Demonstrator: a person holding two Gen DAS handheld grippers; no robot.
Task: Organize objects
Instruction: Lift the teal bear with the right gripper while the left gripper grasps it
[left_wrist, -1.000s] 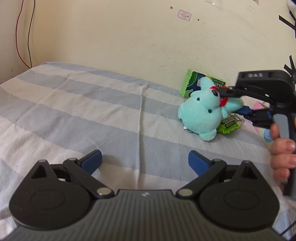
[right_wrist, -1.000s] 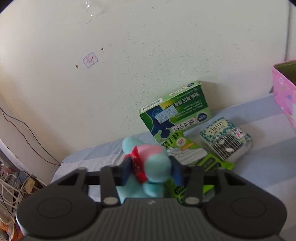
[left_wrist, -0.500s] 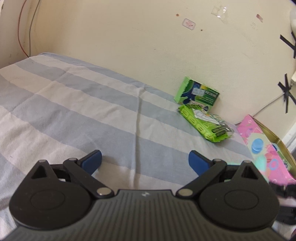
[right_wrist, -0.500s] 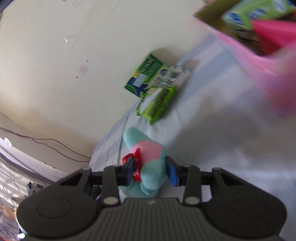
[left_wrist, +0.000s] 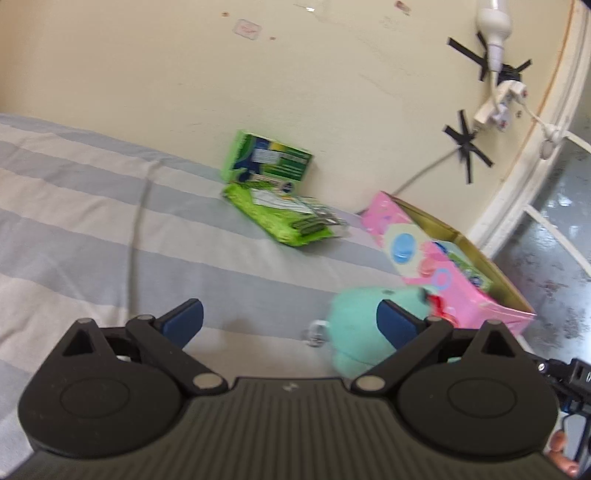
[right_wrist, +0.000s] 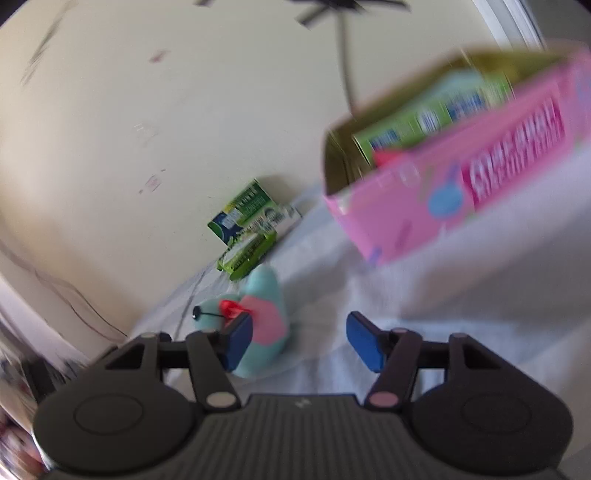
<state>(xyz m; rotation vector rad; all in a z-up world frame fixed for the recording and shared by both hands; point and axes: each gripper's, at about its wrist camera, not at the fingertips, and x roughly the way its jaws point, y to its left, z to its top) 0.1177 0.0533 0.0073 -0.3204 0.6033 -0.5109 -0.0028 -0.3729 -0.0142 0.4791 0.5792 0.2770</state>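
Your right hand-held gripper (right_wrist: 299, 341) has its jaws opening, and the teal plush toy (right_wrist: 260, 325) sits at the left blue pad rather than squarely between the two; the right pad stands clear of it with bare bedsheet showing in the gap. You no longer have a grip on it, as far as the right wrist view shows. The toy lies low and left of centre in that frame, its long axis running up and away from you toward the wall, with the red ribbon at its near left side.

The relation that matters is toy to pink box (right_wrist: 461, 192). The box fills the upper right of the right wrist view, its open top tilted toward you, with a green carton already inside. The toy is down on the striped bed (left_wrist: 110, 221), left of and below the box, not in it. If the box is the goal, you need to carry it up and to the right.

In the left wrist view the toy (left_wrist: 354, 317) is at lower right, partly behind the right-hand pad of your left hand-held gripper (left_wrist: 290, 325), whose jaws stand wide apart with nothing held. The box (left_wrist: 417, 251) lies just beyond the toy. Your right hand-held gripper is the nearer one. The green boxes and packet (left_wrist: 273, 177) wait by the wall, above centre.
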